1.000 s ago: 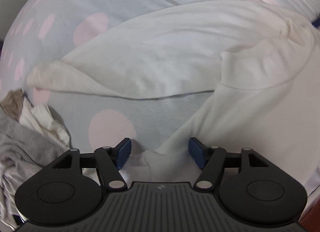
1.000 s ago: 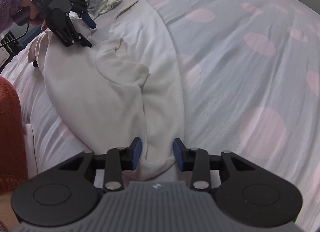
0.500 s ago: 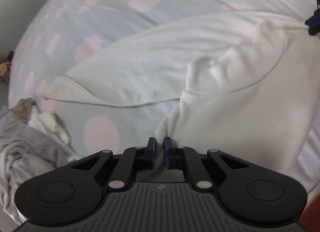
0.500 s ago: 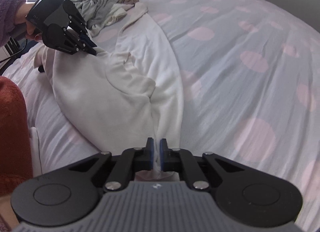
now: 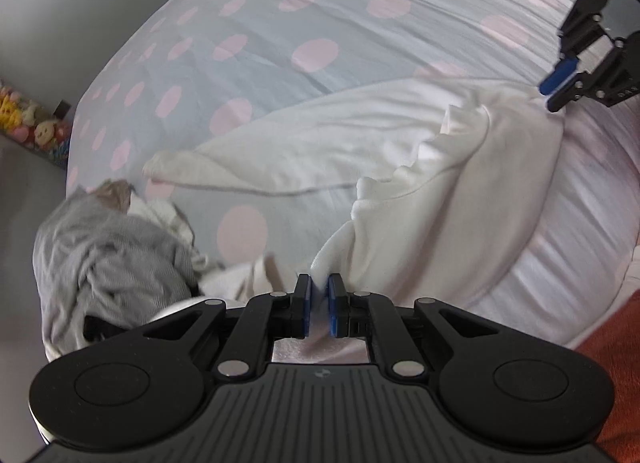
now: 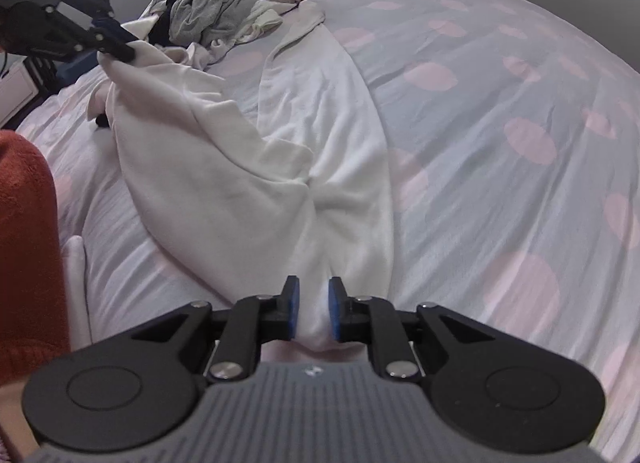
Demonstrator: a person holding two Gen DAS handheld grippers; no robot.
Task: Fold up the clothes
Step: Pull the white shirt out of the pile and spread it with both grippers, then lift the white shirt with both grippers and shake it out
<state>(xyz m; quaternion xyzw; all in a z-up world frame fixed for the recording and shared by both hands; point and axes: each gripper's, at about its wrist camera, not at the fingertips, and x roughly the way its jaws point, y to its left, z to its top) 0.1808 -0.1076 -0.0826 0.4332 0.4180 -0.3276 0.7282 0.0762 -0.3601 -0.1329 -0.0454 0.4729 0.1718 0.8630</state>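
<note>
Since a second ago both grippers went from spread apart to pinched on the white garment point(image 6: 248, 183) and lifted its near edge off the bed point(image 6: 500, 103). Garment lies stretched across the polka-dot cover, one long part running toward the grey clothes pile point(image 6: 224, 3) at the far end. Left gripper point(image 5: 319, 305) clamped on one corner, right gripper point(image 6: 313, 309) clamped on a bunched fold at the other.

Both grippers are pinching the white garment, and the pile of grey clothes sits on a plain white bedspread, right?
Not plain white. The bedspread is grey-blue with pink dots, as the right wrist view shows. The rest holds: left gripper and right gripper both pinch the white garment, with the grey clothes piled beyond.
</note>
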